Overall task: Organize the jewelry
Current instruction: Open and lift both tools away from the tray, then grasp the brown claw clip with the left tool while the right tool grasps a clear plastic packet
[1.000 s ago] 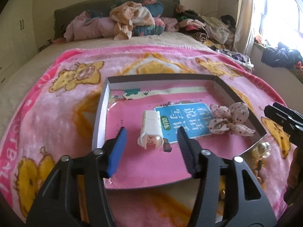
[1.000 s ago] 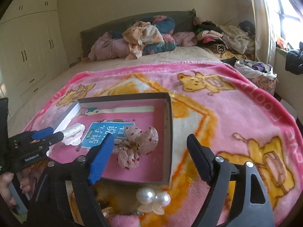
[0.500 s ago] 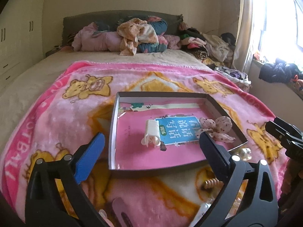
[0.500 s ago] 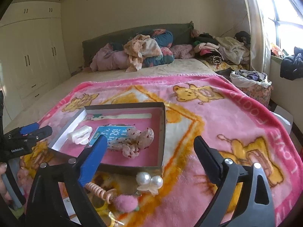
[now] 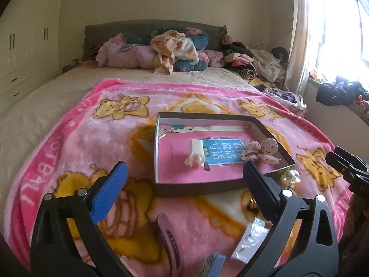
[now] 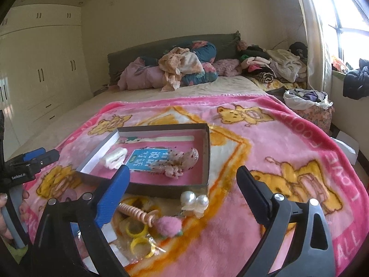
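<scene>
We judge the task partly done: the box (image 6: 161, 185) on the bed's blanket (image 6: 276, 143) already holds a white clip (image 5: 196, 153) and a spotted fabric bow (image 5: 260, 151). Outside, just beside its near wall, lie the pearl clip (image 6: 194, 202), coil tie (image 6: 136, 212) and pompom (image 6: 166, 227). Left claw (image 5: 184, 196) and right claw (image 6: 182, 200) — both spread wide, holding nothing.
</scene>
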